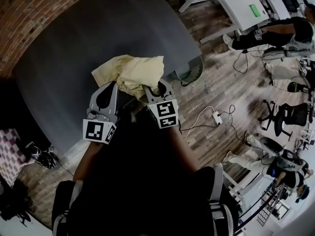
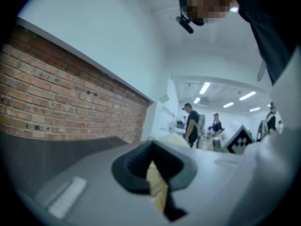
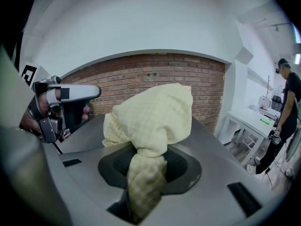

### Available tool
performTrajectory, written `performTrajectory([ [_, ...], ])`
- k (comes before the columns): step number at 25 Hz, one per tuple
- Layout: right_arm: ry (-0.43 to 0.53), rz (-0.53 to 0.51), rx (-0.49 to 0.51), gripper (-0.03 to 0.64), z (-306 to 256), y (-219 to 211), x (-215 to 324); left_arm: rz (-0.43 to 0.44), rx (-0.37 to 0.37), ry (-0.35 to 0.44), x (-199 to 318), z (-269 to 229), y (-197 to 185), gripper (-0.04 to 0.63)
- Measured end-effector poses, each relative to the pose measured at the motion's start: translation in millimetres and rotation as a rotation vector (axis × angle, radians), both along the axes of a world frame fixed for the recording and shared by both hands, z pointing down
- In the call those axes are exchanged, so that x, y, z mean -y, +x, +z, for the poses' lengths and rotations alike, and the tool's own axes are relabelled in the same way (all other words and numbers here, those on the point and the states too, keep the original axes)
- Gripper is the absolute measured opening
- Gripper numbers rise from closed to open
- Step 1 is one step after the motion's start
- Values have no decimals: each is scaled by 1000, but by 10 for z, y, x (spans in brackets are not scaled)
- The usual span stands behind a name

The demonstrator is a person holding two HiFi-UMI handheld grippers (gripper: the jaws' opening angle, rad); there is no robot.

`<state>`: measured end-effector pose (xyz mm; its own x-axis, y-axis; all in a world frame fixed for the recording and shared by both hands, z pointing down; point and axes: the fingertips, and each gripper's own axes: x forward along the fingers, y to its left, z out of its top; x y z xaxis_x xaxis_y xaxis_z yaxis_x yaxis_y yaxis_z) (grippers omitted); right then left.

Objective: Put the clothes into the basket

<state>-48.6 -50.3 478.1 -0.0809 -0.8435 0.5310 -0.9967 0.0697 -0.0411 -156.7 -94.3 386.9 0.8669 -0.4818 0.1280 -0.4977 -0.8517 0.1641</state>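
Note:
A pale yellow checked garment hangs bunched over the near edge of the dark grey table, held by both grippers. My left gripper is shut on a thin fold of the garment. My right gripper is shut on a thick bunch of that garment, which billows above its jaws. The left gripper also shows at the left of the right gripper view, in a hand. A green mesh basket stands on the floor just right of the table, partly hidden by its edge.
A brick wall runs behind the table. On the wood floor to the right lie a power strip and cables. A white table, office chairs and people are further right. A checked cloth lies at the lower left.

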Motion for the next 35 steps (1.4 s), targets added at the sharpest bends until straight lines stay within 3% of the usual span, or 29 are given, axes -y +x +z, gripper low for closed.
performTrajectory([
  [10,43,117,0,123,-62,699,-427,114,4,25,-321,-1,741,5],
  [24,55,326,-12,123,-54,1876,-1522,310,-12,19,-1104,36,2071,5],
  [35,69,515,-54,123,-112,2541,-2322,459,-9,21,-1627,59,2782,5],
])
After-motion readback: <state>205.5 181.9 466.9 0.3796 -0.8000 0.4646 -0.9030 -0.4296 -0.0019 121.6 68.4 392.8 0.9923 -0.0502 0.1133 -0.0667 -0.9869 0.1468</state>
